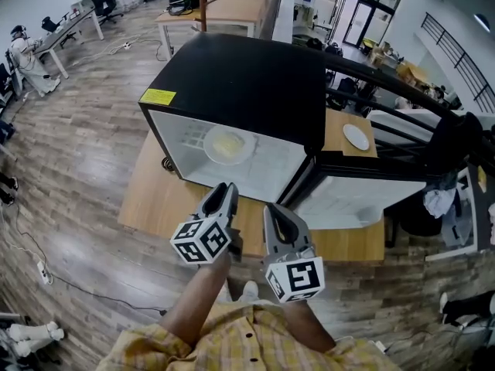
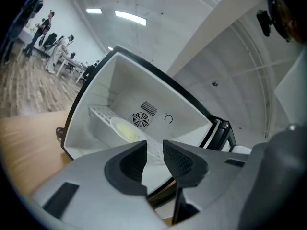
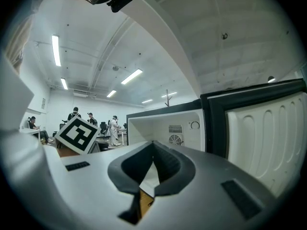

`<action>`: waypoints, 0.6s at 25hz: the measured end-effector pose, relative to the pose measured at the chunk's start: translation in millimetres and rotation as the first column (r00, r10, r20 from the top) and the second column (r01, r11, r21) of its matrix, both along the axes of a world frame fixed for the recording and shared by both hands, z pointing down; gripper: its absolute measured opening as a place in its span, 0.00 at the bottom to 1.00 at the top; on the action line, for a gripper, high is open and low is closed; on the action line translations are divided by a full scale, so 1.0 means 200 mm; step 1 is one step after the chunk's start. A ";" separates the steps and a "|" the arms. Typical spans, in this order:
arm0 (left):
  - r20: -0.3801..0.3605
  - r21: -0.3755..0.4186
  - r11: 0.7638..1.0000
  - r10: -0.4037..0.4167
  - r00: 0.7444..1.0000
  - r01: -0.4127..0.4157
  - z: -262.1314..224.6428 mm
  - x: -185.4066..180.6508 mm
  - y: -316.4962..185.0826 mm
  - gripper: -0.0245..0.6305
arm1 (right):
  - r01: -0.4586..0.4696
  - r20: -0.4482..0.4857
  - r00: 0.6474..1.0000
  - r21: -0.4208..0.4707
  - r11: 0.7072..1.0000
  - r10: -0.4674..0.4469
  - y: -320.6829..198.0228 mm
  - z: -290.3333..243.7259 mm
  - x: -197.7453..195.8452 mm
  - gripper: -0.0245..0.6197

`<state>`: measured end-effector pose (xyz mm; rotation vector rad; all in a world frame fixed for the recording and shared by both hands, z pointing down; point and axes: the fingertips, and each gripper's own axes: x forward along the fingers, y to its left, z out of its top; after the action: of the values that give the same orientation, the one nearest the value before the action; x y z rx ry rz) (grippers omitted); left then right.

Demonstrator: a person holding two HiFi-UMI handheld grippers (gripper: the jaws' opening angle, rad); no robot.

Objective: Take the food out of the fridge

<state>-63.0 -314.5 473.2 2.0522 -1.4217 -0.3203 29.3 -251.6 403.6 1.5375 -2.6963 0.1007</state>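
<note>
Left gripper [image 1: 227, 188]: jaws apart with a clear gap, nothing between the pads. It is aimed at the open fridge [image 1: 240, 83] and held short of the opening, touching nothing.

Right gripper [image 1: 273, 210]: jaws together at the tips, empty. It sits just beside the left one, also facing the fridge mouth and clear of it.

Fridge: small, black-topped, standing on a low wooden table [image 1: 151, 199]. Its door [image 1: 363, 201] is swung wide to the right, white inner lining facing up and out.

Food: a pale yellow portion on a white plate [image 1: 227, 144]. The plate rests on the wire shelf [image 2: 103, 114] inside the fridge, toward the left half of the cavity. From the left gripper view it lies just in front of the round fan grille [image 2: 140, 120] on the back wall. Neither gripper touches it, and the plate is well inside while both tools are outside.

Other: a second, empty-looking plate [image 1: 356, 137] sits on a wooden surface behind the door. The operator wears a yellow checked shirt [image 1: 232, 346]. People stand at desks in the far background.
</note>
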 end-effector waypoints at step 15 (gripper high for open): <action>-0.499 -0.205 0.977 -0.154 0.853 0.056 0.21 -0.08 -0.22 0.21 | -0.024 -0.021 0.999 0.003 1.000 0.024 -0.07 0.01 0.00 0.05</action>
<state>-79.6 -358.7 514.9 1.5792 -1.1765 -0.7000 29.3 -266.5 405.4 1.5631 -2.6635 0.0810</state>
